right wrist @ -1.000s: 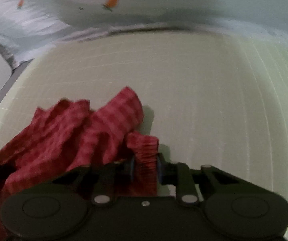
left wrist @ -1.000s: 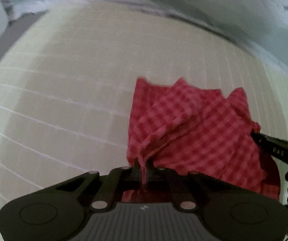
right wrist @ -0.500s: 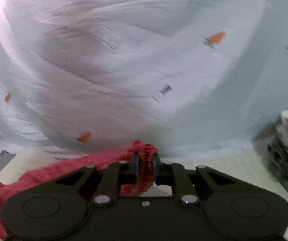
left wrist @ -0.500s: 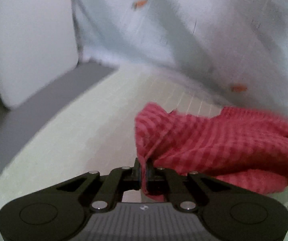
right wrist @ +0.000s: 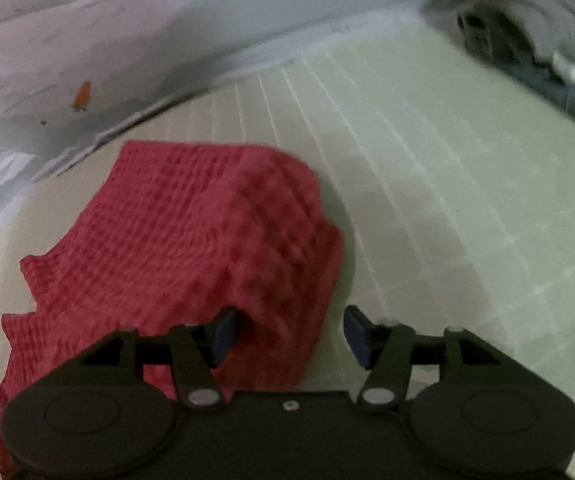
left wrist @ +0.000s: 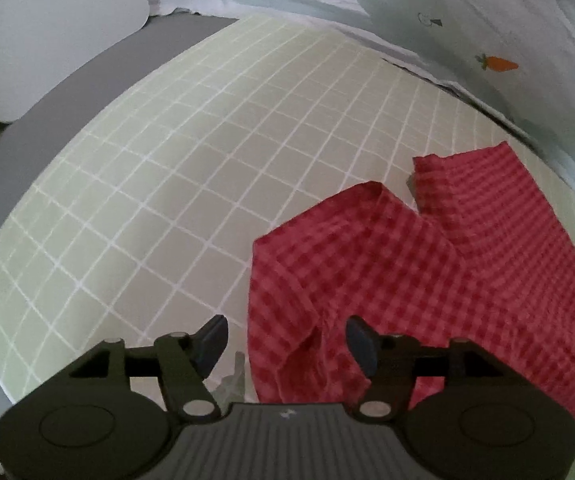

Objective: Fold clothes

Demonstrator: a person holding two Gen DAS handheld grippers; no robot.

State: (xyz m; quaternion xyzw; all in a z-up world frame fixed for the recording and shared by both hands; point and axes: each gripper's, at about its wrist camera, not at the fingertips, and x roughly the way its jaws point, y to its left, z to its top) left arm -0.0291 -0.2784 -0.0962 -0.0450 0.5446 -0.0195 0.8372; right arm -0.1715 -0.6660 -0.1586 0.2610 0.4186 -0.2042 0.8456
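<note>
**Red checked cloth lies loose on the grid mat, both grippers spread**

Left wrist view: the left gripper has its jaws wide apart and grips nothing. The red checked cloth lies rumpled on the pale green grid mat, to the right of centre, with a raised fold running up its middle; its near edge reaches in between the fingers, closer to the right fingertip. Behind the mat hangs a pale sheet printed with an orange carrot and a small dark mark too small to read. A white panel stands at the upper left. A tiny pale logo on the gripper body cannot be read.

Right wrist view: the right gripper is likewise open and empty. The cloth sits heaped on the mat, left of centre, its near edge against the left fingertip. A grey bundle rests at the far right corner. The picture is blurred; no writing is legible.
</note>
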